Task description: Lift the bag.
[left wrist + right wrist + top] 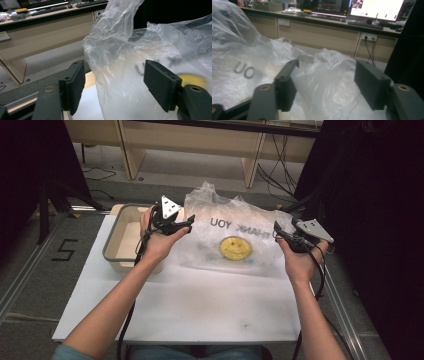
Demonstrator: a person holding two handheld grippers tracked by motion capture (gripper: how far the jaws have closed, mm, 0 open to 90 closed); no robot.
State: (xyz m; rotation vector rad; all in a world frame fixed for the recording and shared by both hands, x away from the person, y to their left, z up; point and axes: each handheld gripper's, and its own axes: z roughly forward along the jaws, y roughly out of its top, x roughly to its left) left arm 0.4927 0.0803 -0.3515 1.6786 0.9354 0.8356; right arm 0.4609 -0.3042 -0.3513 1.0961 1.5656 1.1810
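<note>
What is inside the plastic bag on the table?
The plastic bag is translucent; through it show only its printed letters and yellow smiley face. No contents can be made out; the crumpled film hides whatever lies deeper inside.

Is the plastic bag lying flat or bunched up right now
Mostly flat: the bag is spread on the table, print facing up. Only its far edge and handles rise crumpled. Both grippers, left and right, sit open at its sides.
</note>
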